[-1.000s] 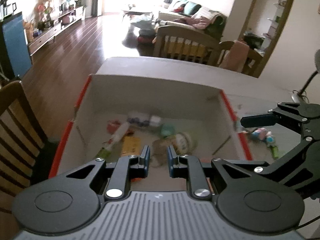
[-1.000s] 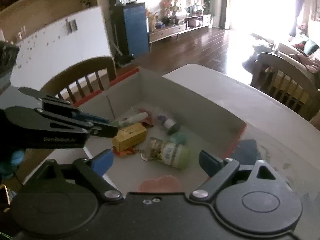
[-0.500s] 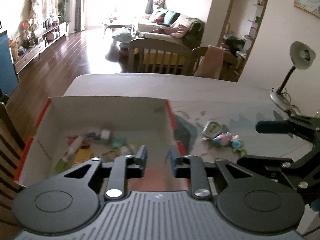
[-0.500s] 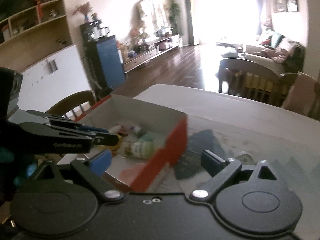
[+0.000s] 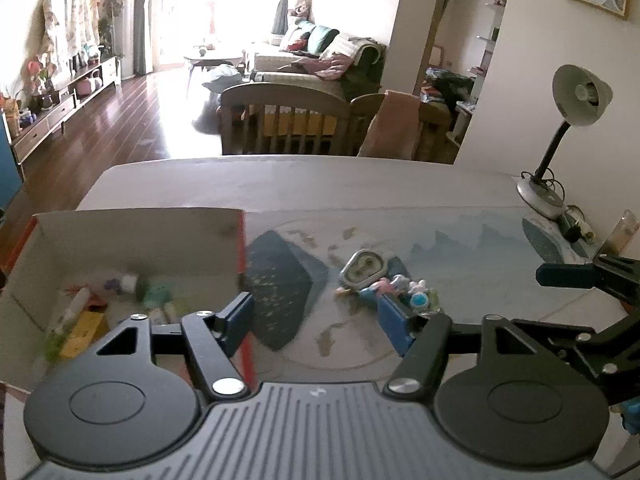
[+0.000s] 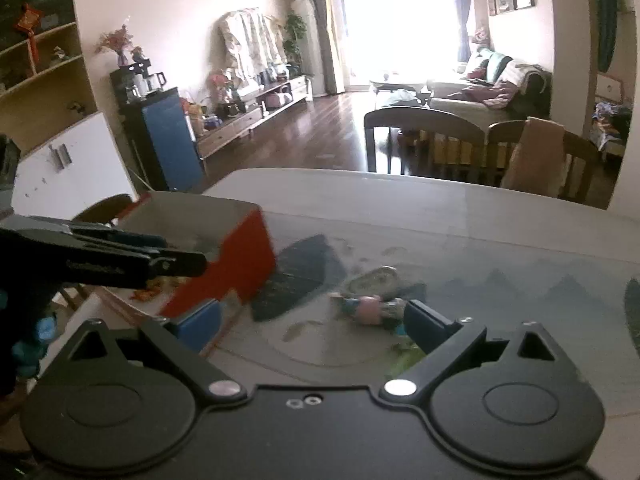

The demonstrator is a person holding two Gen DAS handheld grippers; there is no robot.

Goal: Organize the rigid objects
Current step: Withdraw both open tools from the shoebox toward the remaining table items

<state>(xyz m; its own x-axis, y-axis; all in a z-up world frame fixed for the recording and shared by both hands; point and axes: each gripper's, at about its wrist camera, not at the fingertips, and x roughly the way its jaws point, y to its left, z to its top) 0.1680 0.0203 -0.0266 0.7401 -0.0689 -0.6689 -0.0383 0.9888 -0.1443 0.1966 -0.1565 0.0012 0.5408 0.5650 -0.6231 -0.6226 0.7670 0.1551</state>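
The worktop [image 5: 280, 184] carried everything I needed, and I judged its layout simple: the box [image 5: 132, 232] sat at the left edge as the collecting place, already holding a yellow carton [image 5: 82, 332], a white tube [image 5: 74, 308] and some small bottles too blurred to name. Right of it, apart from its red side wall, lay the little heap of toys [image 5: 384, 284] that remained to be sorted, with a grey oval piece [image 5: 362, 268] at its far end. A desk lamp [image 5: 568, 120] stood off at the right corner, out of my way. I had the left gripper [image 5: 316, 320] spread wide and empty, pointed at the gap between box and heap. The right gripper [image 6: 312, 320] was likewise released, its fingers [image 6: 426, 320] near the heap, presumably to take a toy.
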